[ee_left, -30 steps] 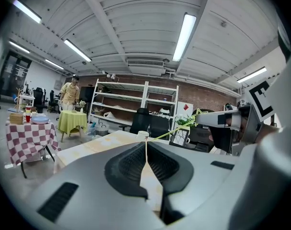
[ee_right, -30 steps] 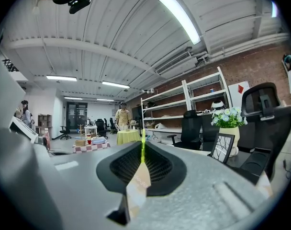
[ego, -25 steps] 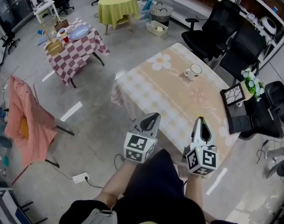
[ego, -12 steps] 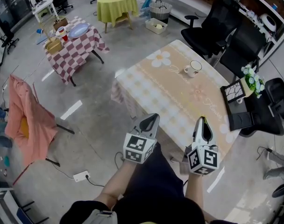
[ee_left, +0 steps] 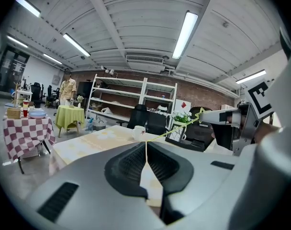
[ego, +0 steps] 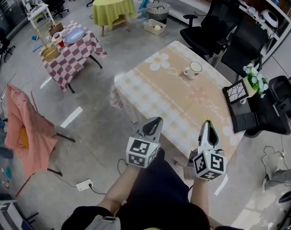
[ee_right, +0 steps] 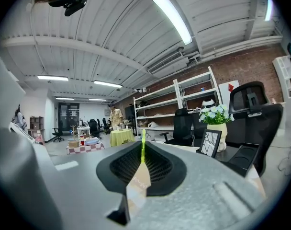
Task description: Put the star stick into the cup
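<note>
The right tool (ego: 208, 127) is closed on the star stick (ee_right: 142, 150), a thin green rod pinched between its jaws and poking out past their tips. The left tool (ego: 154, 123) has its jaws pressed together with nothing between them. Both hang at the near edge of the desk (ego: 160, 90), side by side and not touching. The cup (ego: 192, 71) stands upright toward the desk's far side, well apart from both tools
</note>
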### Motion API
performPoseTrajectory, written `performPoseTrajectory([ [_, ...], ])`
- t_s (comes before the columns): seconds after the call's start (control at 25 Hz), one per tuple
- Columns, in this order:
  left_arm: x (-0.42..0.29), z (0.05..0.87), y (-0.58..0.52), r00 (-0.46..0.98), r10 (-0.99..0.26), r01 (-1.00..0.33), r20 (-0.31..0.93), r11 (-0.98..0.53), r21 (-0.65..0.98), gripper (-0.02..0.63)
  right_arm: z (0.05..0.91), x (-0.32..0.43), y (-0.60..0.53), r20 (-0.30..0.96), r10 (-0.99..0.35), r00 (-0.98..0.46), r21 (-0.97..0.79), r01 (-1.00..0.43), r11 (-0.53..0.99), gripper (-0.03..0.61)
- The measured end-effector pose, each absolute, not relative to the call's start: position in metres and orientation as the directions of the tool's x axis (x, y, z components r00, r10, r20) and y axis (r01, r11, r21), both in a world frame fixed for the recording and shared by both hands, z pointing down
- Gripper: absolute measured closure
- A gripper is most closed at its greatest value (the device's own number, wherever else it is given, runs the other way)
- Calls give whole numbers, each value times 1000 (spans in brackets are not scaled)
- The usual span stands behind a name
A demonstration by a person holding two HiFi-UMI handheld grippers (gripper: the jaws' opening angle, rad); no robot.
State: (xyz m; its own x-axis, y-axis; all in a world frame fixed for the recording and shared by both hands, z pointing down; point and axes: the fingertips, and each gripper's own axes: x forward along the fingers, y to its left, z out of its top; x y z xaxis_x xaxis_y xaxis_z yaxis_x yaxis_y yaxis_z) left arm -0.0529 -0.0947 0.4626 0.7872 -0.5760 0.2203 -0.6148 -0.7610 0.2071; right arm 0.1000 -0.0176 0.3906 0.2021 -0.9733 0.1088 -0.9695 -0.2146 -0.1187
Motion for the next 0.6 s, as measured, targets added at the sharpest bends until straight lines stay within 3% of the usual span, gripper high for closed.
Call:
performPoseTrajectory([
  [0.6,-12,460,-126,822,-524,-564,222,-801,199,595,385,139,-38,94,-963,254,-186,-945,-268,557],
])
